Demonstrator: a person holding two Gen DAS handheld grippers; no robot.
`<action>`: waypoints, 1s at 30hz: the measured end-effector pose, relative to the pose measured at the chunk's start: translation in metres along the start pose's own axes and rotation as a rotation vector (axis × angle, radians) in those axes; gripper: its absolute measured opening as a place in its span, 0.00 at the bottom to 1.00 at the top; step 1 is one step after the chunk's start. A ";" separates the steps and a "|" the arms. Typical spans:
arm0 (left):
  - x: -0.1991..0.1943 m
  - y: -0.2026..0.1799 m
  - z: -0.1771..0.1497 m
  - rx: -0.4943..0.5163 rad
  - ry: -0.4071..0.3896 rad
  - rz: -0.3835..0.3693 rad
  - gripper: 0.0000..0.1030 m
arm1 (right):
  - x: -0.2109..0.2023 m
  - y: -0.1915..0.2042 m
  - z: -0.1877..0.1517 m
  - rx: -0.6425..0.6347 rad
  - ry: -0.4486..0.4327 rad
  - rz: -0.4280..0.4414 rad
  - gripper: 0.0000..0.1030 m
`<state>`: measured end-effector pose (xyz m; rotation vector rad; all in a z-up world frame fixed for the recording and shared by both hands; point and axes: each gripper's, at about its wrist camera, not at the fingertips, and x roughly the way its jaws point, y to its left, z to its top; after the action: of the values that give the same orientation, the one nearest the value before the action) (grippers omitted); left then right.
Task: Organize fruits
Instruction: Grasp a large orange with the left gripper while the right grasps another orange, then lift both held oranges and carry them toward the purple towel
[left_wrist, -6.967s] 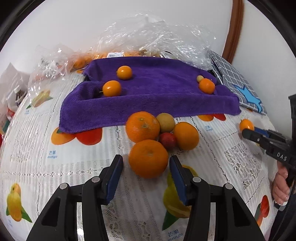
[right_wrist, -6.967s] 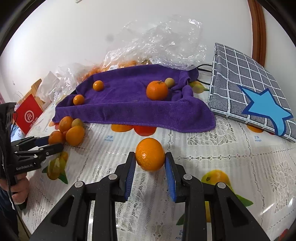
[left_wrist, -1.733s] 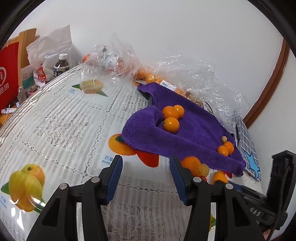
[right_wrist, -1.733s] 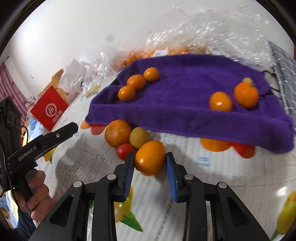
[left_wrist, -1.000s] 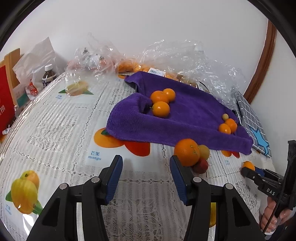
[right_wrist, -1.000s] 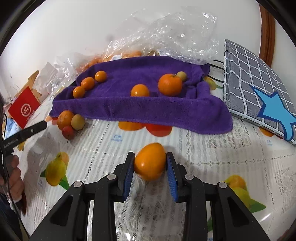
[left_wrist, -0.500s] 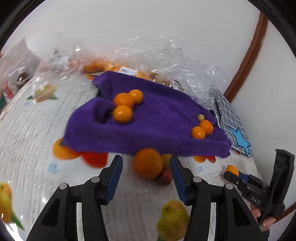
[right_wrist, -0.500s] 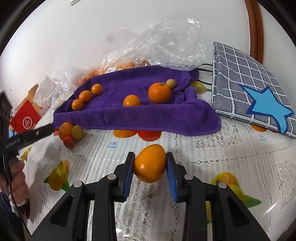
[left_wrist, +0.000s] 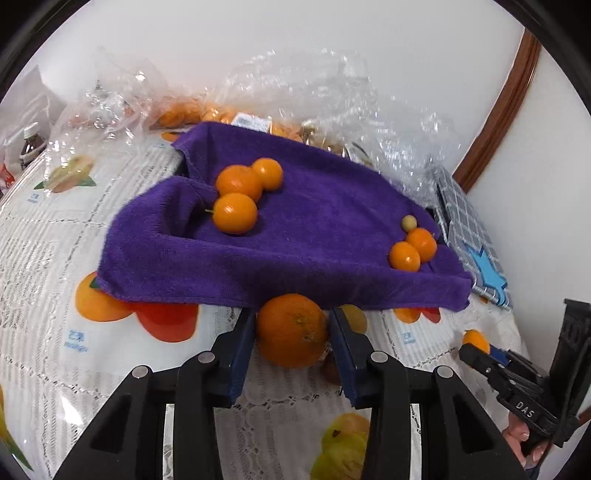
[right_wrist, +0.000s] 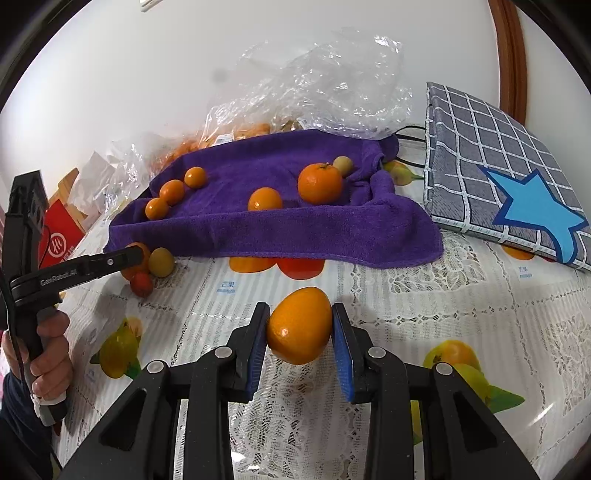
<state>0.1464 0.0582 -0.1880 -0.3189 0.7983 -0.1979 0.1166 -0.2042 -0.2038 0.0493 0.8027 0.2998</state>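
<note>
A: From the left wrist view we see our left gripper (left_wrist: 291, 338) around the big orange (left_wrist: 291, 329), which sits on the tablecloth (left_wrist: 44, 236) at the front edge of the purple towel (left_wrist: 314, 236). Its jaws have just been closing, and both blue pads look to be touching the peel.

B: The right wrist view gives us that same gripper from the side, its tip over the orange, with a yellowish fruit (right_wrist: 161, 261) and a small red one (right_wrist: 142, 284) huddled beside it. The left camera mostly hides those two behind its own fingers.

A: Only the right view shows our right gripper (right_wrist: 300, 328) clamped on the egg-shaped orange fruit (right_wrist: 299, 325), lifted off the cloth. From the left we catch just a sliver of that fruit at its tip.

B: A second ago the left jaws stood wide over bare cloth, with the big orange well ahead. Now it lies between them. The right grip looks the same as before.

A: The towel is thick and fuzzy, bunched into folds. Three small round oranges (left_wrist: 236, 195) cluster at its left, and two more sit with a pale little fruit at its right.

B: The tablecloth is white lace printed with fruit. Crinkled clear plastic bags (right_wrist: 325, 85) lie behind the towel, and a grey checked cushion (right_wrist: 491, 162) with a blue star is on the right.
</note>
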 end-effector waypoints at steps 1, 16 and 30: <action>-0.005 0.003 -0.001 -0.014 -0.017 -0.003 0.38 | 0.000 -0.001 0.000 0.005 0.001 0.002 0.32; -0.011 0.024 -0.009 -0.016 0.016 0.121 0.44 | 0.003 -0.002 0.002 0.006 0.015 0.001 0.33; -0.029 0.029 -0.012 -0.036 -0.075 0.124 0.38 | 0.002 -0.003 0.001 0.008 0.006 0.000 0.33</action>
<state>0.1190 0.0912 -0.1867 -0.3079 0.7458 -0.0550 0.1198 -0.2065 -0.2047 0.0563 0.8104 0.2972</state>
